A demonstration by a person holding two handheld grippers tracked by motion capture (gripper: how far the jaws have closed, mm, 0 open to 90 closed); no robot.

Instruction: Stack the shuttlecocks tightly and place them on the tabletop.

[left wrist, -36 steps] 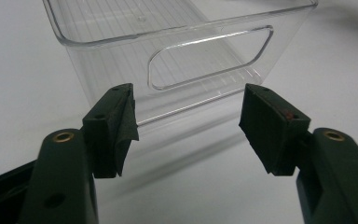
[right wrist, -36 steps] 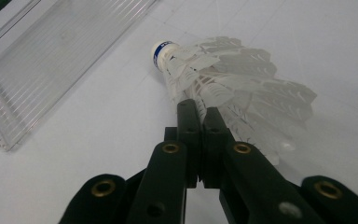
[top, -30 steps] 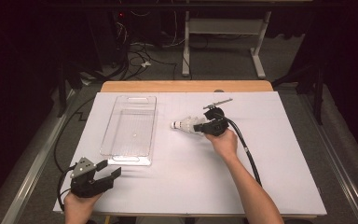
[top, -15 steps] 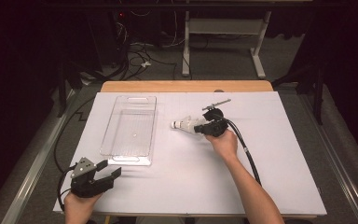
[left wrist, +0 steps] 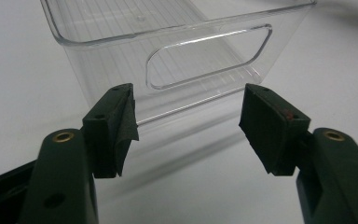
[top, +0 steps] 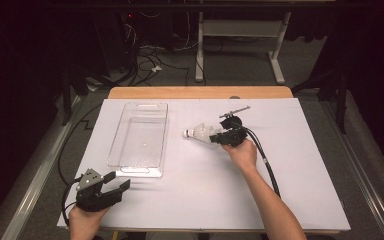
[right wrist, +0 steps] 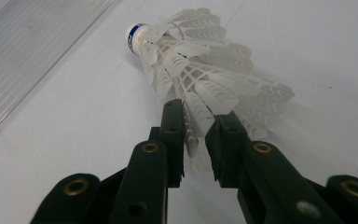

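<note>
The right gripper [right wrist: 193, 140] has just been opening its jaws: they now stand narrowly apart, with the feather skirt of the shuttlecock [right wrist: 200, 79] between them, a feather edge in the gap, the pads no longer clearly pressing. By this reading the shuttlecock is being let go on the white table [top: 300, 200], cork end pointing away from the jaws toward the clear bin [top: 139, 137] beyond. The right hand [top: 241, 152] holds its gripper low and nearly level. The left gripper [left wrist: 189, 123] rests near the table's front edge, jaws wide and empty, the bin's handle wall just ahead of them.
</note>
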